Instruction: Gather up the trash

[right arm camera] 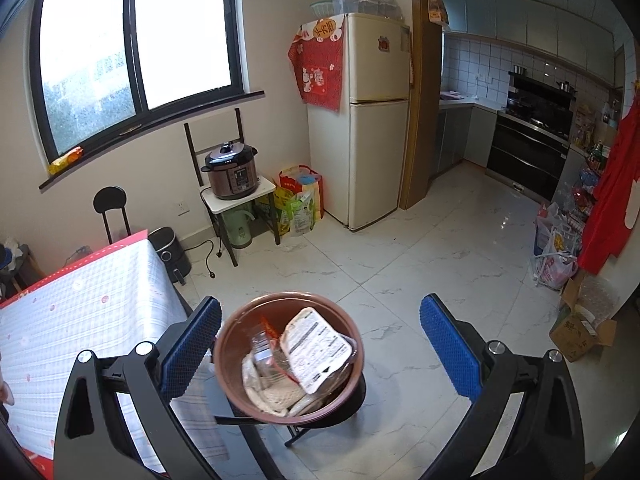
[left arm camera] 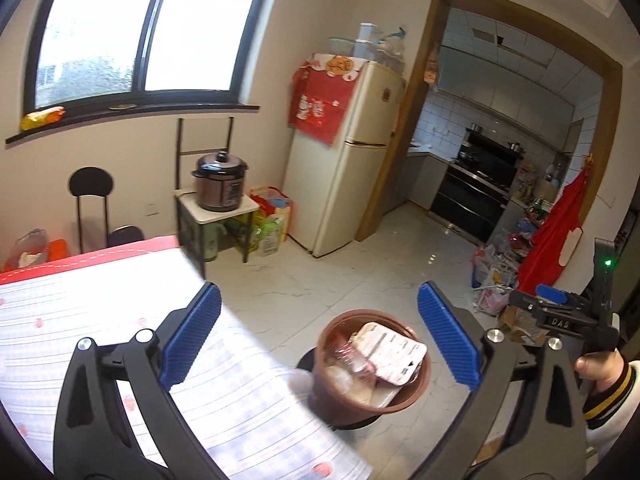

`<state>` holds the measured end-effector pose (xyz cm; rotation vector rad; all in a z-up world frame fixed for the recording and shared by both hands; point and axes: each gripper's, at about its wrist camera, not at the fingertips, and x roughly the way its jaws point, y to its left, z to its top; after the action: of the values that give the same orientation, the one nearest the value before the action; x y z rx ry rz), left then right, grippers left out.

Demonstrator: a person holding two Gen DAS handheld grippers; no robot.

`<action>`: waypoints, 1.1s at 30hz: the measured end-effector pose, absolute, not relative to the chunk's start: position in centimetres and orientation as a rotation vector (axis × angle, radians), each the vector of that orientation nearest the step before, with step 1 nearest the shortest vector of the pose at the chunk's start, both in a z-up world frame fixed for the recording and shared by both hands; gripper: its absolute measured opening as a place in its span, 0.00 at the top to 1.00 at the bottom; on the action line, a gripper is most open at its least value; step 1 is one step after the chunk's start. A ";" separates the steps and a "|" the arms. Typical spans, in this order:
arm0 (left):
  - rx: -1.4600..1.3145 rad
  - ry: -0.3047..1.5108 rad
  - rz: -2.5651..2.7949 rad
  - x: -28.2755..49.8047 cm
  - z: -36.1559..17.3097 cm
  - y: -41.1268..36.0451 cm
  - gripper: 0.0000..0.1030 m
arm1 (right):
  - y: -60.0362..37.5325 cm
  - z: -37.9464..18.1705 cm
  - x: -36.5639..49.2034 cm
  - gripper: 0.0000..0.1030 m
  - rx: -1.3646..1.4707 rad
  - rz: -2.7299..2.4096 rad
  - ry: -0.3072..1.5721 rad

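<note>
a pale marble-tiled floor [right arm camera: 400,264] fills the room, running back to a kitchen doorway with a dark stove [right arm camera: 532,152] beyond it. a big dark-framed window [right arm camera: 136,48] takes up the left wall, with a yellow wrapper [right arm camera: 66,160] lying on its sill. a cream fridge [right arm camera: 368,120] stands in the corner, a red cloth [right arm camera: 318,68] draped over its top. at the lower left is a table under a white striped cloth with a red edge [right arm camera: 88,312]. by the wall a small stand holds a brown pressure cooker [right arm camera: 232,172], with full shopping bags [right arm camera: 300,200] between it and the fridge, and a black chair [right arm camera: 110,208] near the table. the trash sits in a brown round bin [right arm camera: 290,356] perched on a dark stool just beside the table's corner; a white printed wrapper [right arm camera: 318,350] lies on top of clear plastic and paper inside it. the right gripper [right arm camera: 320,348] hangs above the bin with its blue pads spread wide and nothing between them but the bin below. the left gripper [left arm camera: 318,336] is likewise wide apart and empty, the bin [left arm camera: 372,364] below and between its pads. in the left view, the person's right hand [left arm camera: 596,368] with a striped cuff grips the other tool's handle.
</note>
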<state>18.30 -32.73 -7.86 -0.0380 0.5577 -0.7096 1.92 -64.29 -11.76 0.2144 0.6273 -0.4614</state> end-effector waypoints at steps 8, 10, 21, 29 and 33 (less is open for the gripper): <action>-0.031 0.514 -0.665 16.1 -5.6 -24.7 0.06 | -57.6 -8.7 0.6 0.05 0.186 -0.460 0.586; -0.025 0.500 -0.655 15.2 -5.0 -23.0 0.06 | -56.1 -8.1 0.3 0.05 0.181 -0.458 0.582; 0.013 0.492 -0.588 12.1 -3.5 -15.2 0.06 | -47.6 -6.4 -2.2 0.05 0.177 -0.449 0.546; 0.049 0.460 -0.585 11.3 -2.8 -13.0 0.06 | -44.9 -6.2 -3.5 0.05 0.191 -0.476 0.529; 0.051 0.460 -0.576 11.5 -2.7 -12.6 0.06 | -44.5 -6.0 -3.7 0.05 0.199 -0.484 0.523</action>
<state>11.50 -12.57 -2.65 0.0512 0.4596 -0.5762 -3.68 -44.49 -6.02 0.1992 0.5233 -0.4836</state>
